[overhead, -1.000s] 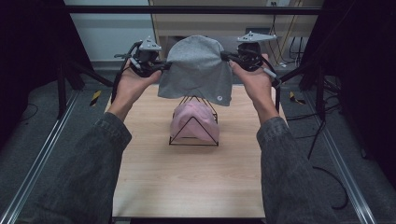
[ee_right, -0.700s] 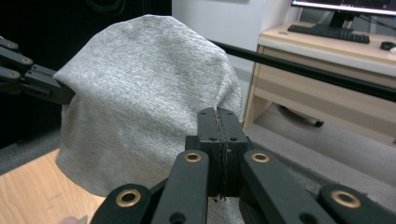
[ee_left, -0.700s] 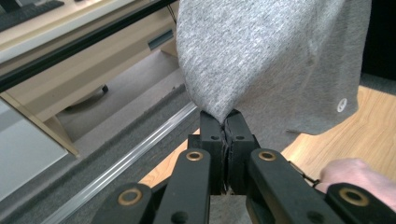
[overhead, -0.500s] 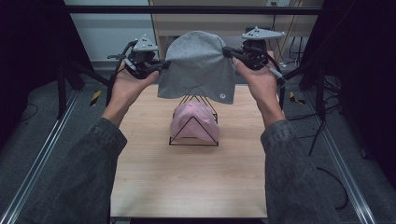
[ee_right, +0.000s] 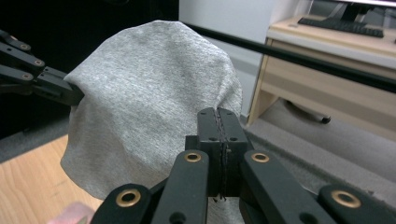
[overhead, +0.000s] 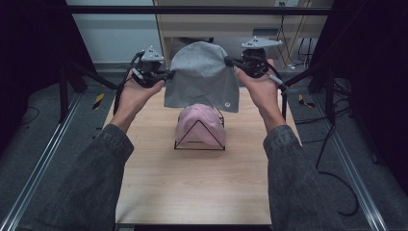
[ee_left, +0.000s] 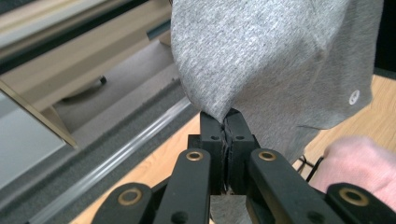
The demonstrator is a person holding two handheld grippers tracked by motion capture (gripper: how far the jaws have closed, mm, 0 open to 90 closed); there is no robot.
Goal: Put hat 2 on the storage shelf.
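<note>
1. The left gripper (overhead: 166,76) has its fingers pinched tight on the left edge of the grey hat (overhead: 202,77).
2. The right gripper (overhead: 230,62) has its fingers pinched tight on the right edge of the same hat. You can see the cloth squeezed between the fingers in both gripper views.
3. The grey hat hangs in the air, stretched between the two grippers. Its round top points up and its open end hangs down.
4. Right under it, on the tabletop (overhead: 192,183), stands a black wire stand (overhead: 199,139) with a pink hat (overhead: 198,122) on it. The grey hat's bottom edge hangs just over the pink hat.
5. So the next move looks like straight down. Both hands are about the same way from the stand.
6. The grey hat is soft and plain, with a small round white mark (overhead: 225,103) near its bottom corner.
</note>
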